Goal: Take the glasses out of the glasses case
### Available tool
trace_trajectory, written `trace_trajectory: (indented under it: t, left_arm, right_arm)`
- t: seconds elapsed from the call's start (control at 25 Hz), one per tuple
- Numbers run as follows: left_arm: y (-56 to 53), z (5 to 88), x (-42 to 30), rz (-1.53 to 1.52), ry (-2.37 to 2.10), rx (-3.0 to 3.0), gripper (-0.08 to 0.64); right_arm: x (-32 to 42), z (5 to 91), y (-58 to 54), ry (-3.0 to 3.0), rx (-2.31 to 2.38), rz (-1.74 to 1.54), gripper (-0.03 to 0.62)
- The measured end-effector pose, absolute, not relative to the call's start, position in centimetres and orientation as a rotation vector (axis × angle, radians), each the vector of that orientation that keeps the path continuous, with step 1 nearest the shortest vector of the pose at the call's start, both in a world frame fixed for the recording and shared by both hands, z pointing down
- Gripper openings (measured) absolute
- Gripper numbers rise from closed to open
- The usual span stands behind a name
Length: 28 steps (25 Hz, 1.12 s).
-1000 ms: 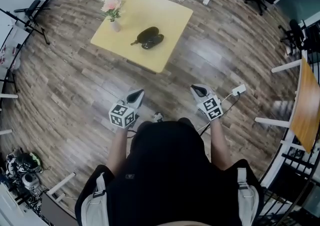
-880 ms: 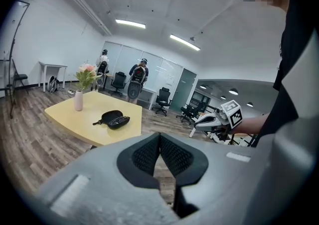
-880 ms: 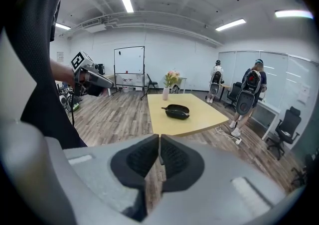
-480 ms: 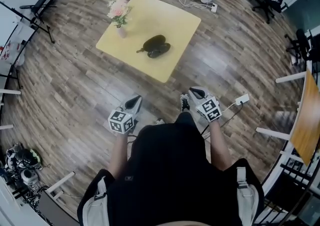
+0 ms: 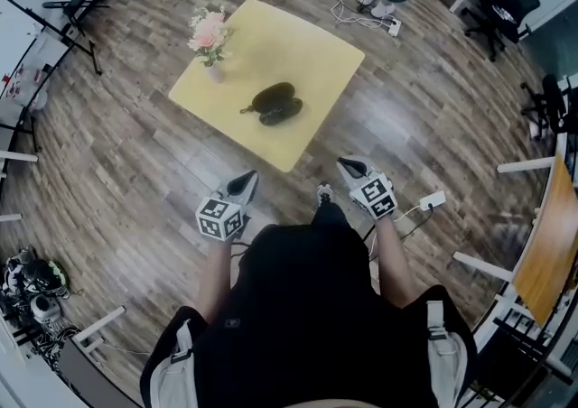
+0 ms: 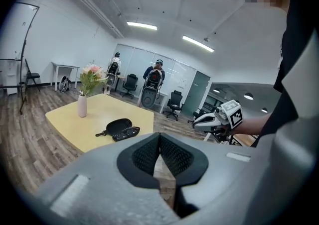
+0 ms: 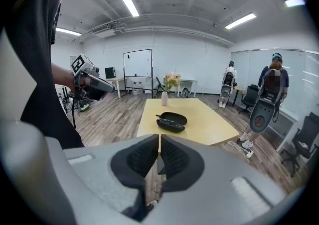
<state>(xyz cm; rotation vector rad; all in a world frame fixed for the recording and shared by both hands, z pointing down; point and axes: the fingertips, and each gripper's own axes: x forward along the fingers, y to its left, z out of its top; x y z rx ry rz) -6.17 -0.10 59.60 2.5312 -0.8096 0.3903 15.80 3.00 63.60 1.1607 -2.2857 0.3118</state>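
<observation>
The left gripper [image 5: 245,180] had its jaws pressed together at the tips. Its black ribbed pads [image 6: 145,155] met in a narrow V with nothing between them. The right gripper [image 5: 349,163] had its jaws closed to a hairline seam and was just as empty. Both were held in the air above the floor [image 5: 135,153], short of the bench and pointing toward 12 o'clock. Each carried a white cube with black square markers at its rear.

The glasses case [image 5: 275,104] lay open near the middle of the bench [image 5: 312,32], at 12 o'clock from the grippers and well apart from both. It was a dark, smooth, oval clamshell, its two halves resting side by side and touching along one edge. A short dark tab stuck out at its 8 o'clock end. Whether the glasses lay inside could not be made out.

The bench was a square, pale yellow top with rounded corners and a flat matte surface. At 10 o'clock from the case stood a slender pale vase [image 5: 214,70] holding soft pink flowers [image 5: 206,29], close to the bench's edge.

The floor was grey-brown wood-grain plank with a dull sheen. A white power strip [image 5: 432,201] lay on it at 3 o'clock from the right gripper.
</observation>
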Motion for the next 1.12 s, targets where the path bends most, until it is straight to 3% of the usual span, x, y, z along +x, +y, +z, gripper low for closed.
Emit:
trace_trajectory:
  t: [0.48, 1.12]
  left_arm:
    - [-5.0, 59.3, -0.3, 0.323, -1.031, 2.420, 0.011]
    - [-4.4, 60.0, 1.1, 0.282, -1.399, 2.203, 0.011]
  right_arm:
    - [22.4, 63.8, -5.3, -2.338, 0.929, 0.275, 0.015]
    - [21.2, 65.1, -12.3, -2.462, 0.505, 0.137, 0.015]
